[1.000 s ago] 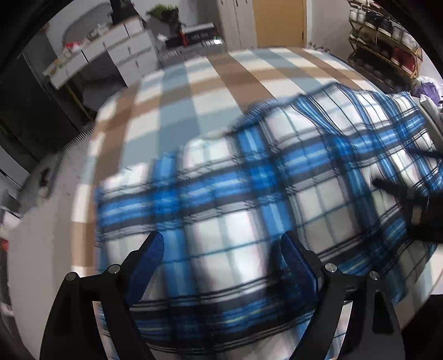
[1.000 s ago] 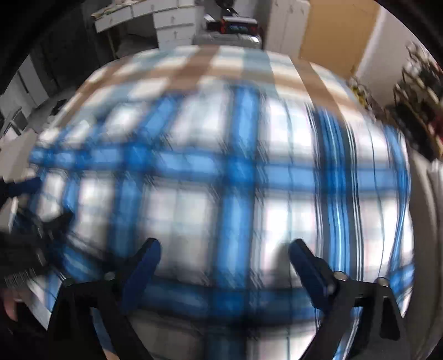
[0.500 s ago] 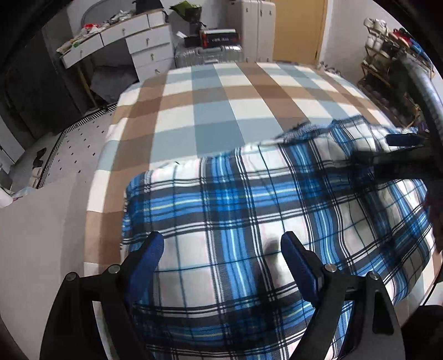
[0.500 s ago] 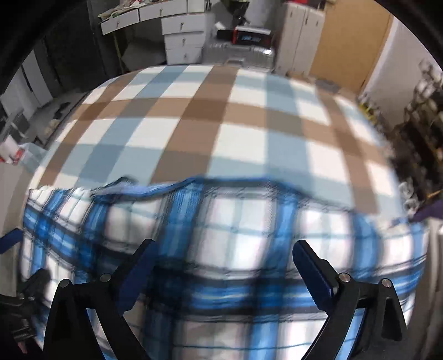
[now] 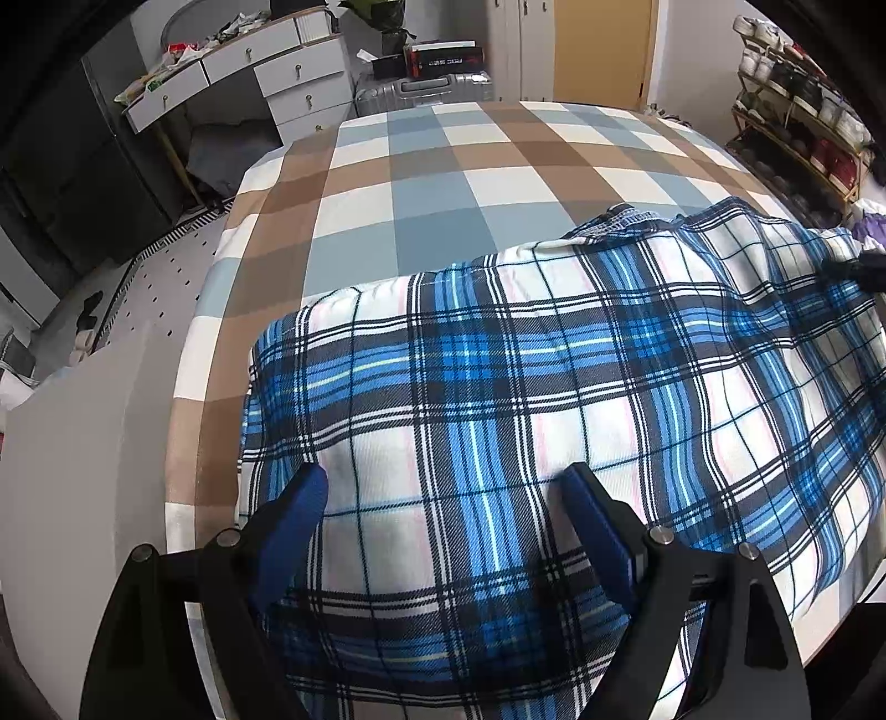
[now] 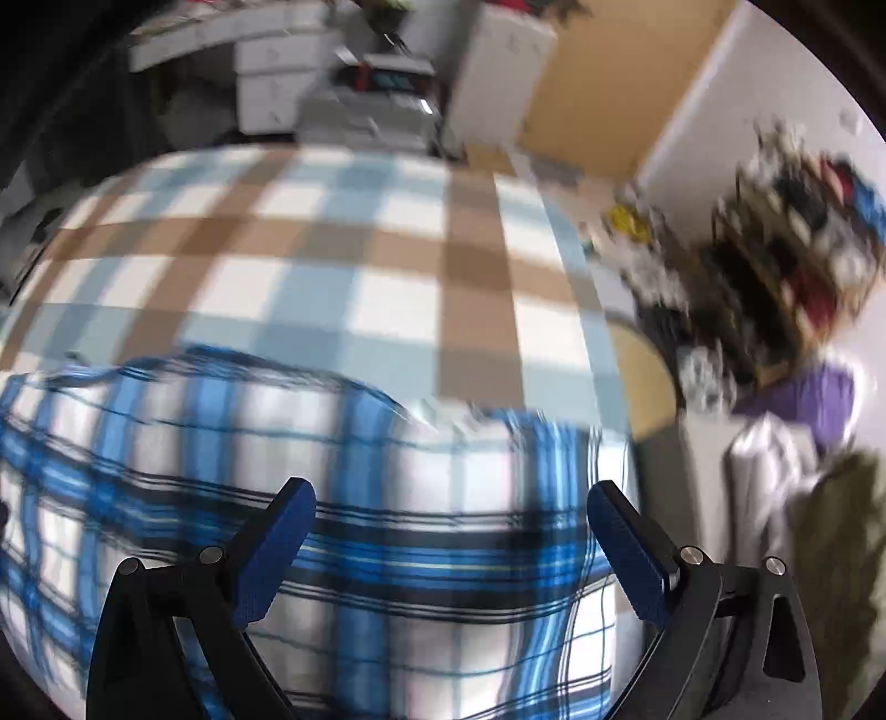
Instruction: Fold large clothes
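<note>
Plaid shirt (image 5: 554,399) in blue, white and black lies spread on the near part of a bed, over a checked bedspread (image 5: 443,166) of brown, grey-blue and cream squares. Its far edge runs across the bed with a small bunched fold (image 5: 626,219) toward the right, and the far half of the bedspread stays bare.

Left claw (image 5: 446,487) points steeply down over the shirt's near left part, its blue-padded fingers (image 5: 299,498) spread wide with only flat cloth showing between them; nothing is pinched. Right claw (image 6: 451,501) hangs over the shirt's right end (image 6: 387,498) in a blurred view, its fingers (image 6: 614,520) also spread wide and gripping nothing. A dark part of it shows at the right edge of the left wrist view (image 5: 858,266).

Beyond the bed stand a white desk with drawers (image 5: 266,66), a silver suitcase (image 5: 421,91) and an orange door (image 5: 601,50). A shoe rack (image 5: 803,127) lines the right wall.
</note>
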Action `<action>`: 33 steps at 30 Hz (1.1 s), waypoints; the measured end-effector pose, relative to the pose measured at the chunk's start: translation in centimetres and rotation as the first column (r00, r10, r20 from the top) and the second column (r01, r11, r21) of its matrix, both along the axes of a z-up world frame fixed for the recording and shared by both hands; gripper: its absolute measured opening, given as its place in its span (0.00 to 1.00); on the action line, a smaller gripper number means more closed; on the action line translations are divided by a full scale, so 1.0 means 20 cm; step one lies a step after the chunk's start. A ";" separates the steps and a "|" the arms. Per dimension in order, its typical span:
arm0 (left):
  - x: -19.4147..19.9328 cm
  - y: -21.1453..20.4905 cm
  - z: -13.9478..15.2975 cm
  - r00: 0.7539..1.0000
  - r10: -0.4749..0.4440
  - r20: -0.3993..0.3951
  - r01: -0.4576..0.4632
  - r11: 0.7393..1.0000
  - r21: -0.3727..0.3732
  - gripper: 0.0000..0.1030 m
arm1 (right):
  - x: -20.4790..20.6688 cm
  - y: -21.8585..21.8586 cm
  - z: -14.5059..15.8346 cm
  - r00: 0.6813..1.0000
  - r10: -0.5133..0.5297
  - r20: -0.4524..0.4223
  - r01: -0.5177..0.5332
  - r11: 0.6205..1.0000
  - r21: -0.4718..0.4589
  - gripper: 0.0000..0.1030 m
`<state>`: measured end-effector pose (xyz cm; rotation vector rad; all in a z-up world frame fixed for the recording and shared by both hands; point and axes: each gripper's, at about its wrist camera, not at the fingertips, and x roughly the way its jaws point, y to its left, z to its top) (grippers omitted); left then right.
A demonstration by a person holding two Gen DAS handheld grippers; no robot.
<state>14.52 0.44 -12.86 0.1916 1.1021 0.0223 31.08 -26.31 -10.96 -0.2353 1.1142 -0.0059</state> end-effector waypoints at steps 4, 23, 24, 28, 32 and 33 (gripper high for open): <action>0.00 0.00 -0.01 1.000 -0.008 0.002 0.008 1.000 0.006 0.82 | 0.13 -0.13 -0.28 0.988 -0.032 -0.154 0.053 0.989 0.136 1.00; 0.01 0.02 -0.02 1.000 -0.015 -0.019 0.014 1.000 -0.015 0.82 | 0.28 -0.05 -0.28 0.991 -0.055 -0.124 0.072 0.989 0.132 0.95; 0.01 0.02 -0.02 1.000 -0.013 -0.021 0.013 1.000 -0.014 0.82 | 0.25 -0.06 -0.22 0.995 -0.046 -0.083 0.057 0.990 0.130 0.95; 0.01 0.01 -0.02 1.000 -0.011 -0.020 0.011 1.000 0.002 0.82 | 0.11 -0.17 -0.11 0.998 -0.033 -0.061 0.045 0.979 0.199 0.95; 0.01 0.00 -0.02 1.000 -0.008 -0.022 0.008 1.000 0.004 0.82 | -0.09 -0.29 -0.04 0.998 -0.049 0.051 0.039 0.983 0.179 0.95; 0.01 0.00 -0.02 1.000 -0.008 -0.023 0.008 1.000 0.005 0.82 | -0.13 -0.29 -0.06 0.999 -0.025 0.037 0.019 0.991 0.133 0.95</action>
